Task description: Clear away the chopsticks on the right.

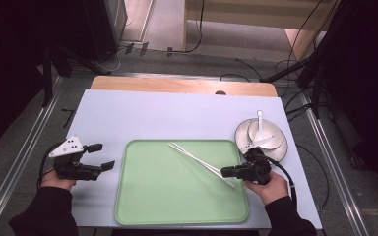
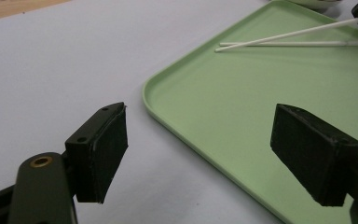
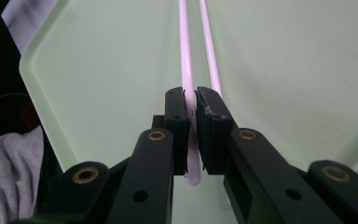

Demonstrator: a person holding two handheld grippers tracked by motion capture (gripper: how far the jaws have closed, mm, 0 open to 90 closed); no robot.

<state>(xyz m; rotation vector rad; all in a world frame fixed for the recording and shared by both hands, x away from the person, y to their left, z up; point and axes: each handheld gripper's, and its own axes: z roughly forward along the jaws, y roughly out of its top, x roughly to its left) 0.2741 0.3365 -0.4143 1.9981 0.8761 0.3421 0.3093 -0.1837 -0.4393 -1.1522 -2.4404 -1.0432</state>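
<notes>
Right gripper (image 1: 225, 172): its jaws are pressed almost together on one white chopstick (image 3: 184, 70), with only the thin stick between the pads.
Grip point: in the right gripper view the pads clamp the stick close to its near end; a short rounded stub sticks out behind them toward the camera.
Held chopstick: it runs from the jaws out across the green tray (image 1: 142, 196), away from the hand. In the left gripper view it slants up off the tray floor toward the black jaw tip at the top right corner.
Second chopstick (image 3: 209, 60): lies flat on the tray just beside the held one, on the outer side of one pad, not clamped. I cannot tell whether that pad brushes it.
Pair, from the high view: the two sticks meet at the far-left ends and spread slightly toward the right gripper.
Left gripper (image 1: 104, 156): jaws stand wide apart with nothing between them; it sits over the pale table (image 1: 128, 113) just left of the tray's left rim.
Left gripper pads: in its own view one pad is over the table, the other over the tray's edge.
Plates (image 1: 275, 142): a small stack of white dishes with a white spoon (image 1: 260, 125) on top, on the table beyond the right hand (image 1: 270, 189).
</notes>
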